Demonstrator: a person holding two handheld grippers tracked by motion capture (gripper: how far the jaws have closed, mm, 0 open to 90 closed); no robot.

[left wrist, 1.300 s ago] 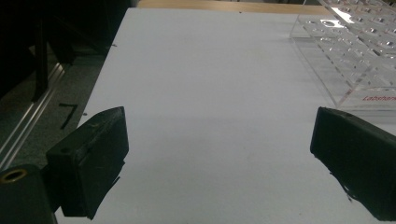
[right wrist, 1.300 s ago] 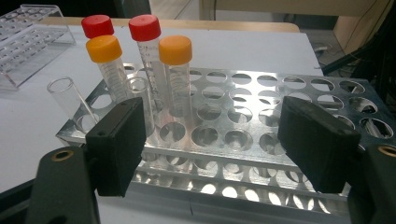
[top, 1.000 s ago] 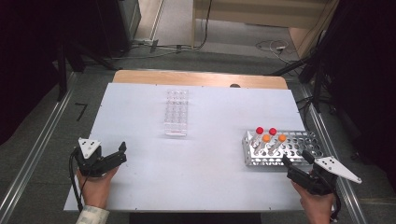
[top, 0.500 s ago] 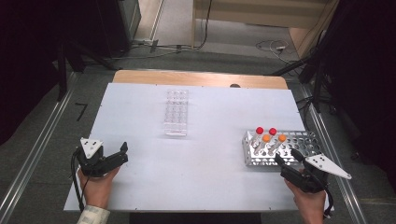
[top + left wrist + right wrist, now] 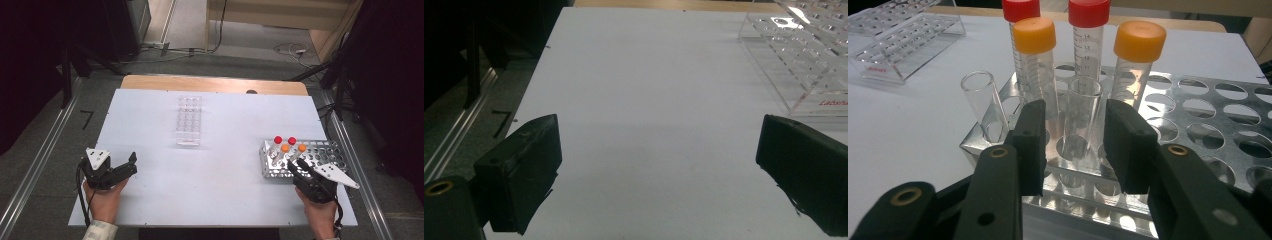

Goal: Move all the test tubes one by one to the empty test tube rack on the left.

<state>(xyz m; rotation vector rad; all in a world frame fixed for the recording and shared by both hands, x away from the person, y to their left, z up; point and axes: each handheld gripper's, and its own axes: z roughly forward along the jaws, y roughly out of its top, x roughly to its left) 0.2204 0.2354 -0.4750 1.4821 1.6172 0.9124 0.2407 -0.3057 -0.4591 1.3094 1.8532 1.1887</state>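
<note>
right tool (image 5: 1073, 145) is closing around an uncapped glass tube (image 5: 1083, 117) standing in the metal rack (image 5: 1198, 120), pads not yet touching. light, slick, fragile: gripping mid-wall looks safest.

Overhead light brightens the white table (image 5: 225, 150) against dark surroundings, with glare on the metal rack (image 5: 1198, 115) and soft focus throughout.

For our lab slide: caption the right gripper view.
Right gripper closing around an uncapped glass tube in the metal rack.
</note>
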